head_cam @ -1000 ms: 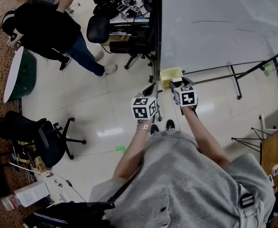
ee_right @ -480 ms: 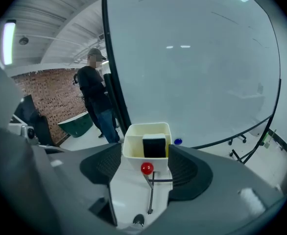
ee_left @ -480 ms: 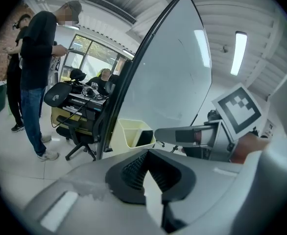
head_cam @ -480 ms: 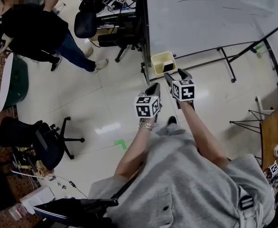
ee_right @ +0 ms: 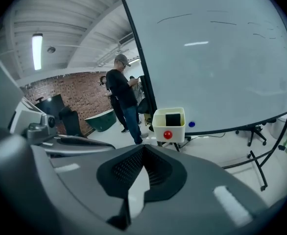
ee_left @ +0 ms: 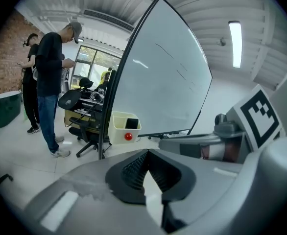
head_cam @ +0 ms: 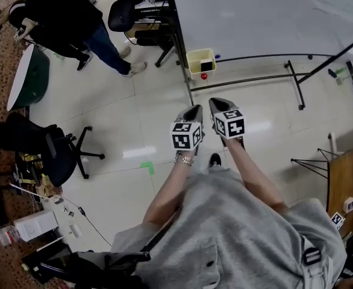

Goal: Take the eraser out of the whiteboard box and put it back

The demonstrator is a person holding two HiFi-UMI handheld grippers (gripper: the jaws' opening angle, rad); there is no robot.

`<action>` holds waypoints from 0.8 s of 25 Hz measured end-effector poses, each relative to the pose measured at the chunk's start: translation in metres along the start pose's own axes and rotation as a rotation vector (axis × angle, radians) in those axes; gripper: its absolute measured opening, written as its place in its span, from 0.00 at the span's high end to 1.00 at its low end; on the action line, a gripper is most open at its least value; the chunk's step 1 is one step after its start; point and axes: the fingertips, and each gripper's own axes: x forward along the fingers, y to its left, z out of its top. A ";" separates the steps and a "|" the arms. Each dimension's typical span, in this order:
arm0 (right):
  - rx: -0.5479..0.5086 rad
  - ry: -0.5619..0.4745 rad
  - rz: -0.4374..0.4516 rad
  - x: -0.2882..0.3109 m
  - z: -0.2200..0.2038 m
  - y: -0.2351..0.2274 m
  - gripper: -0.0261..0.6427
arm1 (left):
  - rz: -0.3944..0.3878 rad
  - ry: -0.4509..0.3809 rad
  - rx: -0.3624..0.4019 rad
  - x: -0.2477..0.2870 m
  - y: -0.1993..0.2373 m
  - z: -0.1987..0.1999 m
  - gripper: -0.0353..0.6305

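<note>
Right gripper view: eraser [ee_right: 173,119] sits in box [ee_right: 179,134], well beyond closed jaws.

The whiteboard box [ee_right: 158,127] wall hides the lower part of the eraser [ee_right: 173,118].

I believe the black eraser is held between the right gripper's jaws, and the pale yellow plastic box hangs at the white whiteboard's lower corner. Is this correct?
Not quite. The right gripper view shows the black eraser inside the pale yellow plastic box; the right gripper has its jaws shut on nothing. The box does hang at the lower corner of the white whiteboard.
</note>
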 end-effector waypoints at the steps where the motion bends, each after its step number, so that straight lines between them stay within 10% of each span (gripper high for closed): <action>1: -0.005 0.014 0.002 -0.005 -0.008 0.003 0.96 | 0.002 0.010 0.000 -0.003 -0.006 -0.008 0.94; 20: -0.029 0.043 -0.032 -0.042 -0.031 0.032 0.96 | 0.002 -0.029 0.033 -0.032 -0.030 -0.008 0.94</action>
